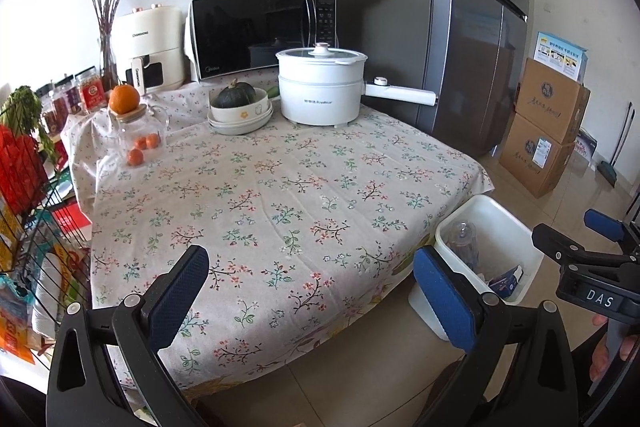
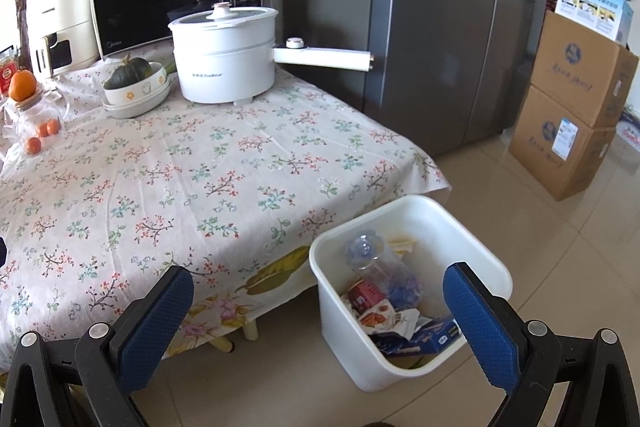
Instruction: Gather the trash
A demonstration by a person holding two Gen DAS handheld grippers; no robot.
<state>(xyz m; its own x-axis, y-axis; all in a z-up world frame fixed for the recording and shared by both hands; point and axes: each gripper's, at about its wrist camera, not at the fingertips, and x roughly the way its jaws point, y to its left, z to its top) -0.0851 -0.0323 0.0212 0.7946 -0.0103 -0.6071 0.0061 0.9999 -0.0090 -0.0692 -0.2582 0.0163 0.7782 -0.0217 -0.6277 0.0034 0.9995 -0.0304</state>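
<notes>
A white trash bin (image 2: 476,223) stands on the floor at the table's right front corner; it also shows in the left wrist view (image 1: 516,223). Inside lie a clear plastic bottle (image 2: 380,267), a red carton (image 2: 366,295), crumpled paper and a blue box (image 2: 432,337). My right gripper (image 2: 320,315) is open and empty, hovering over the bin's near side. My left gripper (image 1: 312,299) is open and empty above the table's front edge. The right gripper (image 1: 576,239) shows at the right of the left wrist view.
The floral-clothed table (image 1: 280,187) carries a white electric pot (image 1: 320,87), bowls with a squash (image 1: 238,103), a jar with oranges (image 1: 138,131), a microwave (image 1: 260,31) and an air fryer. A wire rack (image 1: 28,207) stands left. A fridge (image 2: 440,27) and cardboard boxes (image 2: 576,99) stand right.
</notes>
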